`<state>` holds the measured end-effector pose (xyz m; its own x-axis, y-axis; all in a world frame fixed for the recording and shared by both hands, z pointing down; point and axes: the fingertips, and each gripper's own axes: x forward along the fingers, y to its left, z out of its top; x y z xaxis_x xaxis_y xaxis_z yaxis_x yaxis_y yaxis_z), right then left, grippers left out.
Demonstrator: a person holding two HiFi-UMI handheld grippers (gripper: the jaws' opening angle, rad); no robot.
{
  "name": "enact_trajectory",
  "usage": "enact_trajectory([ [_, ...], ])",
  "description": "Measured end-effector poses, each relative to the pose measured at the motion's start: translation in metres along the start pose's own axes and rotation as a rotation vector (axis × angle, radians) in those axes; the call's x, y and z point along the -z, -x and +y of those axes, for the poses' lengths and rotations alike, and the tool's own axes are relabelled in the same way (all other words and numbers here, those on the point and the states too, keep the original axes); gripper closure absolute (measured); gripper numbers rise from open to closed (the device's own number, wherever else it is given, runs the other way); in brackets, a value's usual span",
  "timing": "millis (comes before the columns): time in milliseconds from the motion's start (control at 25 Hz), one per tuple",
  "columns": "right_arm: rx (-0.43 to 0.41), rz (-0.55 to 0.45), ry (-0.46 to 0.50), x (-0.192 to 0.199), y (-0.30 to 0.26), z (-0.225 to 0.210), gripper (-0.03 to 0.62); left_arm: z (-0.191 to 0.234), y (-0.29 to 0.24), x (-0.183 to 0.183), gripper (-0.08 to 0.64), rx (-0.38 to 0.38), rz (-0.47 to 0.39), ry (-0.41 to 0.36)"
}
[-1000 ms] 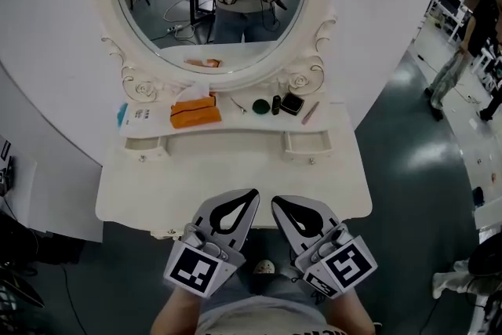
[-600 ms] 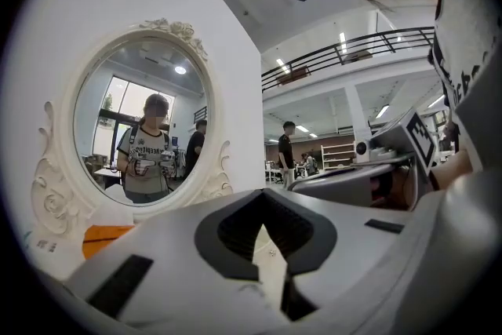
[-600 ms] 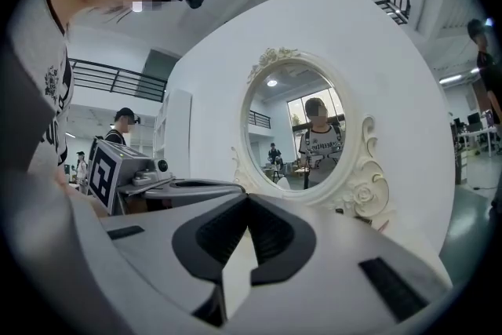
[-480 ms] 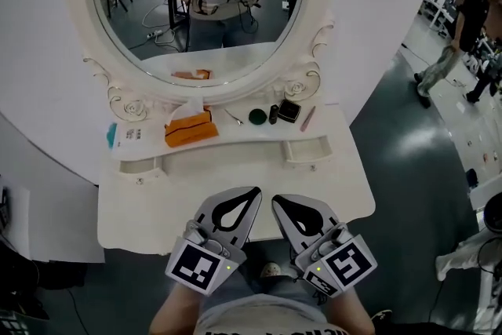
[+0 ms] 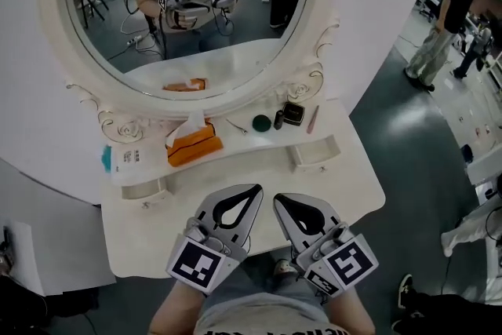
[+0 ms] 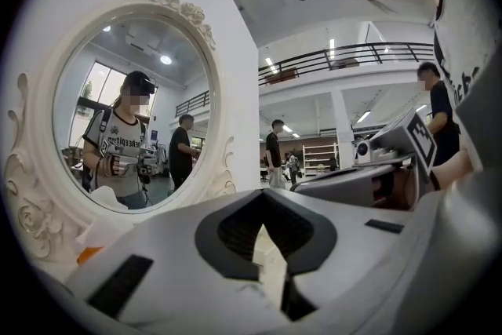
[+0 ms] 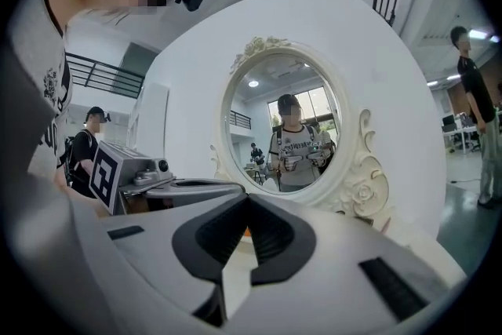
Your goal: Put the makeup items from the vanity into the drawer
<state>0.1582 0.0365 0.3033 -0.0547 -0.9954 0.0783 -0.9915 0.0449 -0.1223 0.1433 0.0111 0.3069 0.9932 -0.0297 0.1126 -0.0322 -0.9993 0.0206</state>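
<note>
On the white vanity's shelf (image 5: pixel 235 143) under the oval mirror lie a green round compact (image 5: pixel 261 122), a small black bottle (image 5: pixel 278 121), a black square compact (image 5: pixel 293 114) and a pink stick (image 5: pixel 313 118). Two small drawers sit below the shelf, the right drawer (image 5: pixel 315 155) and the left drawer (image 5: pixel 145 188). My left gripper (image 5: pixel 252 191) and right gripper (image 5: pixel 279 201) hover side by side over the vanity's front edge, well short of the items. Both are shut with nothing in them. The left gripper (image 6: pixel 263 196) and right gripper (image 7: pixel 247 200) each face the mirror.
An orange tissue box (image 5: pixel 194 147) and a white and teal packet (image 5: pixel 125 161) take up the shelf's left part. The mirror (image 5: pixel 188 4) reflects the person with both grippers. People stand on the dark floor at the far right (image 5: pixel 451 20).
The view has swung, so the vanity now sits tilted and the mirror lies further left. Both grippers moved sideways together and stay shut and empty.
</note>
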Motion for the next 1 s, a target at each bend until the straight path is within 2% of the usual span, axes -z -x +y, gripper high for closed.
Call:
enact_trajectory([
  [640,0.180,0.006,-0.040,0.012,-0.049,0.001,0.566,0.051,0.000,0.014,0.549,0.184,0.008,0.027],
  [1000,0.248,0.043,-0.047,0.018,-0.047,-0.008,0.565,0.052,-0.012,0.022,0.549,0.247,0.010,0.053],
])
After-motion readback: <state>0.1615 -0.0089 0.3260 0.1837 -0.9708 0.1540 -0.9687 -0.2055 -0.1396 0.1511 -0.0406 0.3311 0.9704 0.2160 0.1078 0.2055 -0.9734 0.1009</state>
